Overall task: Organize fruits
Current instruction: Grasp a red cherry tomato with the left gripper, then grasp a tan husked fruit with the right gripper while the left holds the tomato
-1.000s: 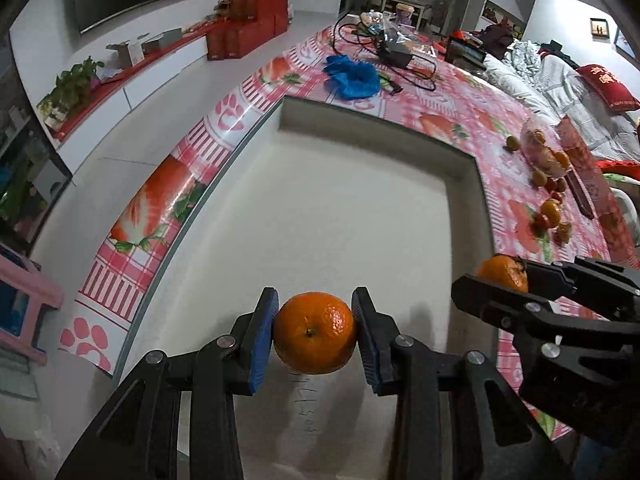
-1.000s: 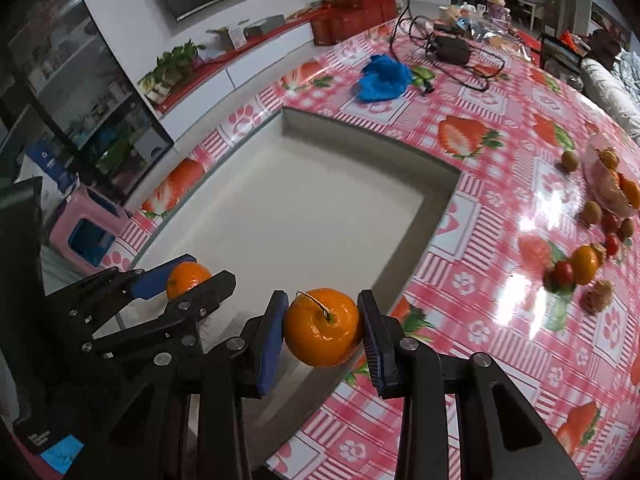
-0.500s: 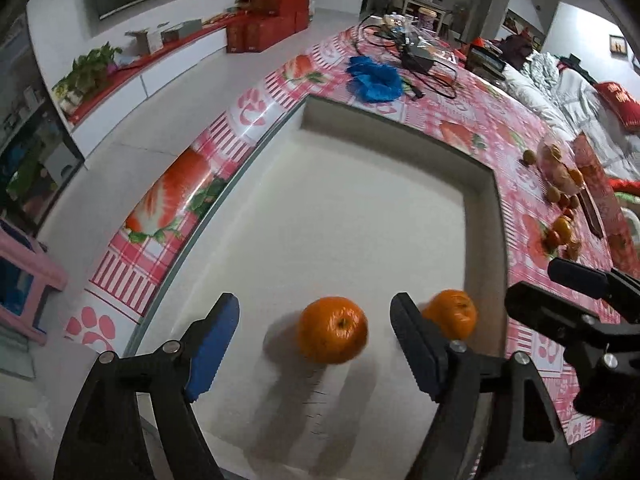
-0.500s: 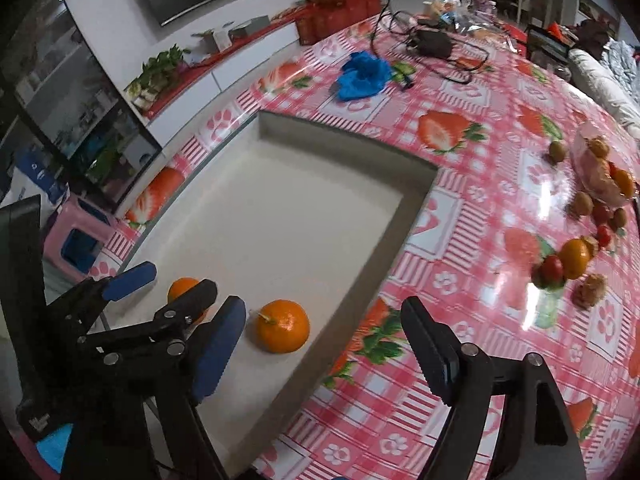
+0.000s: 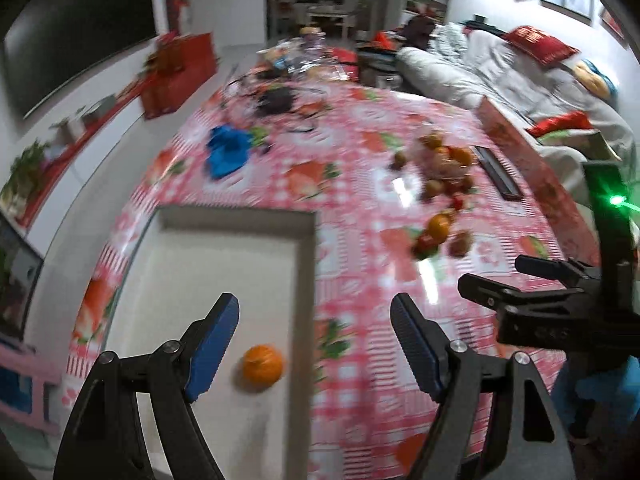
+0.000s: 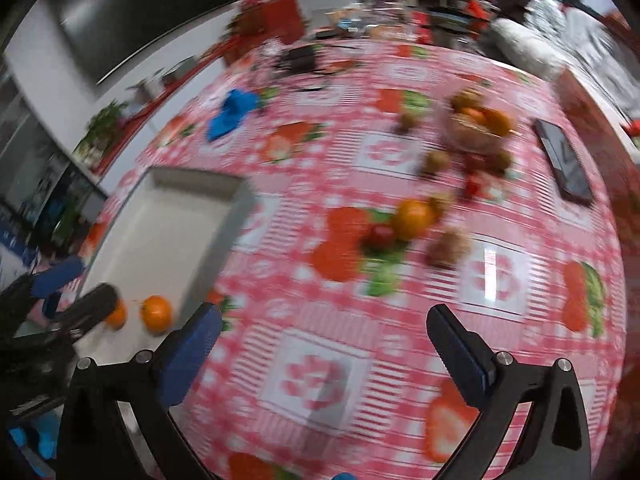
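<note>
Both round orange mandarins, clamped in your jaws a second ago, now lie released in the shallow grey rectangular tray at its near end: one near the tray's right wall, the other just beside it. Your left gripper has its jaws spread and empty. Your right gripper has jaws opening, nothing between them, above the pink strawberry-print bench. Loose mixed fruits lie well apart from the tray.
</note>
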`<state>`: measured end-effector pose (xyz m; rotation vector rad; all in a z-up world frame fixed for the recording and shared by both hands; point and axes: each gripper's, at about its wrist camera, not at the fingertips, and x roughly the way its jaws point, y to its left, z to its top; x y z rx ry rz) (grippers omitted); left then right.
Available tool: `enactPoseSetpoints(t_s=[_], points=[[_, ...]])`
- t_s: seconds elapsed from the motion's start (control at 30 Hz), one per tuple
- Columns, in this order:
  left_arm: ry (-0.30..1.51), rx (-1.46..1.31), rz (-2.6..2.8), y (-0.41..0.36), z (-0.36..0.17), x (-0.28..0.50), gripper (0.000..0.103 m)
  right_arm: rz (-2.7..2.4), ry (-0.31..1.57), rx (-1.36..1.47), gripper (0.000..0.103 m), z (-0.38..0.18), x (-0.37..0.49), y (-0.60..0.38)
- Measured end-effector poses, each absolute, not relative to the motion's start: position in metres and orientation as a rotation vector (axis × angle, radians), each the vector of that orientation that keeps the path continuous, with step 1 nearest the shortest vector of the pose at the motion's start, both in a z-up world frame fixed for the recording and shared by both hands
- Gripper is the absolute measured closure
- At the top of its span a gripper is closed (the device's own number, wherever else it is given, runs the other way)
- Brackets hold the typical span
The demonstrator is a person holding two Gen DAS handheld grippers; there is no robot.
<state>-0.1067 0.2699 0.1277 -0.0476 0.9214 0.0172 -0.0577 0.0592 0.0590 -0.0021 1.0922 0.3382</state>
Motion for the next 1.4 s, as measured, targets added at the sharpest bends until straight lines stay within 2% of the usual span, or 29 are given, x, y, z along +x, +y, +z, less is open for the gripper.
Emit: enactPoseSetpoints(t_s=[0.23, 0.4, 0.63, 0.9, 1.1, 1.2, 1.27, 1.33, 1.4], points=[[0.922, 0.022, -0.022, 0.214, 0.139, -0.061, 0.021, 0.176, 1.067, 0.077, 0.000, 0.068, -0.037, -0.026], [0.996, 0.097, -0.056, 0.179, 0.095, -0.031, 0.021, 0.128, 1.091, 0.052, 0.000, 0.051, -0.036, -0.052], [1.024, 0.150, -0.059, 0.161, 0.045, -0.008, 0.021, 0.143, 1.112, -0.037, 0.000, 0.014, -0.045, -0.052], [1.029, 0.134, -0.054, 0.155, 0.023, 0.015, 0.021, 0.167, 1.083, -0.106, 0.000, -0.002, -0.041, -0.040], [1.042, 0.097, -0.062, 0.155, 0.011, 0.027, 0.027, 0.183, 1.076, -0.099, 0.000, -0.005, -0.040, -0.039], [1.038, 0.084, -0.063, 0.155, 0.012, 0.031, 0.037, 0.191, 1.074, -0.101, 0.000, -0.006, -0.037, -0.035], [1.038, 0.059, -0.081, 0.156, 0.012, 0.033, 0.060, 0.195, 1.079, -0.106, 0.000, -0.008, -0.035, -0.033], [1.033, 0.072, -0.087, 0.154, 0.013, 0.033, 0.076, 0.197, 1.082, -0.117, 0.000, -0.010, -0.034, -0.029], [1.031, 0.079, -0.091, 0.155, 0.014, 0.031, 0.076, 0.200, 1.085, -0.125, 0.000, -0.011, -0.032, -0.025]])
